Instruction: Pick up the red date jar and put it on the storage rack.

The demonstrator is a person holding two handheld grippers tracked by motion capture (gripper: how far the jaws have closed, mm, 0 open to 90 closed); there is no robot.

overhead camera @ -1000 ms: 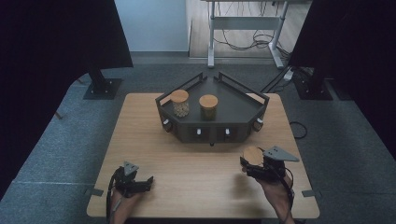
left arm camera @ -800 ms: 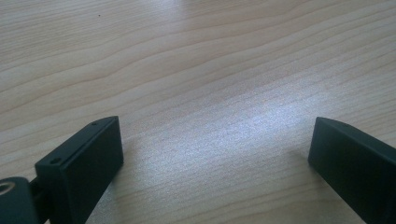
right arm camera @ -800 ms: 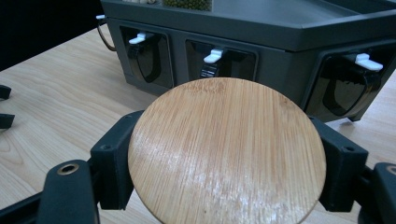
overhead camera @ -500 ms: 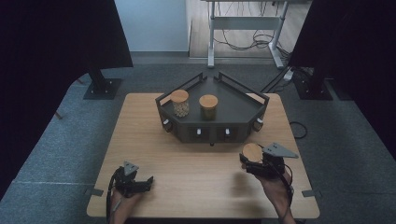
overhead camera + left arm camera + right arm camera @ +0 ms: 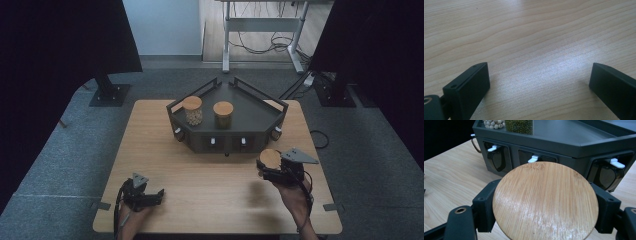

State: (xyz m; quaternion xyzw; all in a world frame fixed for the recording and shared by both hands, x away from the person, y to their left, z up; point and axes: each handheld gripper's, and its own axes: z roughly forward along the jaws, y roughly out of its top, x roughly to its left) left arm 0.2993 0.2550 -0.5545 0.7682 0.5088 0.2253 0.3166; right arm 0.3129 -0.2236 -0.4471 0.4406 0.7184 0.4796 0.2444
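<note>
No readable text — no labels, brands, numbers.

Two lidded jars (image 5: 192, 110) on dark tray (image 5: 260, 115)

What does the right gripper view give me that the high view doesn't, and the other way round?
Right gripper view: green beans inside one jar, the white latches on the rack's front, and both jaws pressed against the bamboo lid's edge.
High view: the left tool, open and resting on the table, and both jars' lids.
Both: the right tool holding the lid in front of the dark rack.
</note>
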